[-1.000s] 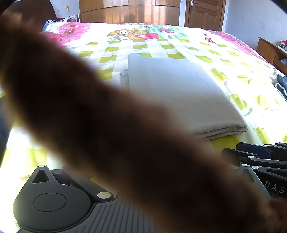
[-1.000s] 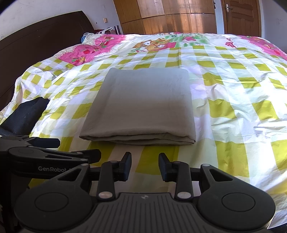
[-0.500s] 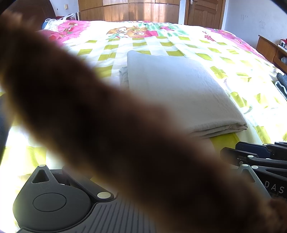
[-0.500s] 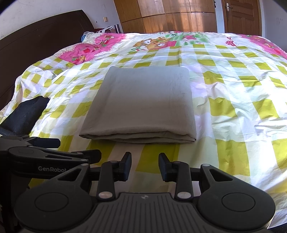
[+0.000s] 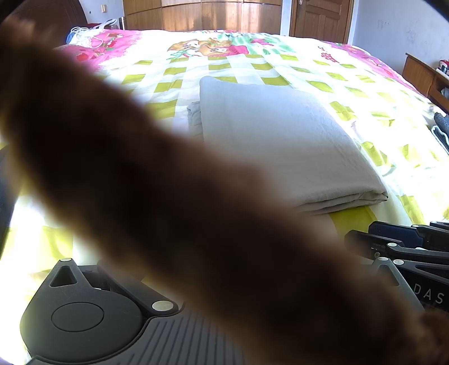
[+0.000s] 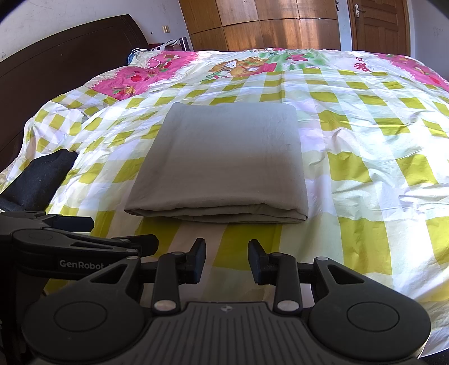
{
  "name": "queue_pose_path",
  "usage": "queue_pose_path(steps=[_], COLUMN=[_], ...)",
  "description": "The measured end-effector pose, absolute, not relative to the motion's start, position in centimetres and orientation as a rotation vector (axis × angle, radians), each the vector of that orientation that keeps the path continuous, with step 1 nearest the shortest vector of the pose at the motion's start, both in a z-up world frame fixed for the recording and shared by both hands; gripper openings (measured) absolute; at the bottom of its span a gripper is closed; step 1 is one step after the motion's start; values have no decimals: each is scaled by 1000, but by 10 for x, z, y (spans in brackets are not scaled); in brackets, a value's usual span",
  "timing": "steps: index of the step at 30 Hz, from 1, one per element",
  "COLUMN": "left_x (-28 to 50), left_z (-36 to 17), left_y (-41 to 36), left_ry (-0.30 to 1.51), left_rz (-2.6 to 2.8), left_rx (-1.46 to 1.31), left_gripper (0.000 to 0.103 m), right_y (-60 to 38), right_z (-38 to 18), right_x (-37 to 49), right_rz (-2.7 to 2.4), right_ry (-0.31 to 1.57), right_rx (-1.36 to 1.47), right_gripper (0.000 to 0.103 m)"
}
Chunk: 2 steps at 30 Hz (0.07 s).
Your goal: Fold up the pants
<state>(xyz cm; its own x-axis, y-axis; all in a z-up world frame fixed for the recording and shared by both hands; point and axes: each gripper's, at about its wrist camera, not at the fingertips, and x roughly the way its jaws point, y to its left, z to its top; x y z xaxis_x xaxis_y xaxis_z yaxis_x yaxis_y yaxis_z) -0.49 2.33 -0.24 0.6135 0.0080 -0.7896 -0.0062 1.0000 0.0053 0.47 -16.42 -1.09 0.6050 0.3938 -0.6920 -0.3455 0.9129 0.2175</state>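
The grey pants [image 6: 221, 165] lie folded into a flat rectangle on the checked bedspread [image 6: 364, 134], the folded edge toward me. My right gripper [image 6: 226, 261] is open and empty, a short way in front of that edge. In the left wrist view the pants [image 5: 280, 140] show at centre right. A blurred brown shape [image 5: 168, 196] close to the lens covers the left gripper's fingers, so I cannot tell its state. The left gripper's black body [image 6: 64, 250] shows at the left of the right wrist view.
A dark garment [image 6: 39, 179] lies at the bed's left edge beside the dark headboard [image 6: 70, 56]. A wooden wardrobe [image 6: 266, 25] and door [image 6: 378, 25] stand behind the bed. A wooden side table [image 5: 423, 75] and another dark garment [image 5: 442, 126] are at the right.
Both cameras have tilted or drawn back slightly, so the pants sit a little lower in the views. The pants have not moved and the right gripper stays open.
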Motion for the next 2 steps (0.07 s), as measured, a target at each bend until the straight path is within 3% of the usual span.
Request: queue_pose_path(steps=[2], left_x=[-5], left_z=[-2], left_y=[23], left_ry=[911], left_rz=[7], left_rx=[2], left_gripper=[102], right_y=[-164], right_z=[-11], right_x=[5], right_rz=[427], right_ry=[816], right_rx=[64], right_gripper=[47])
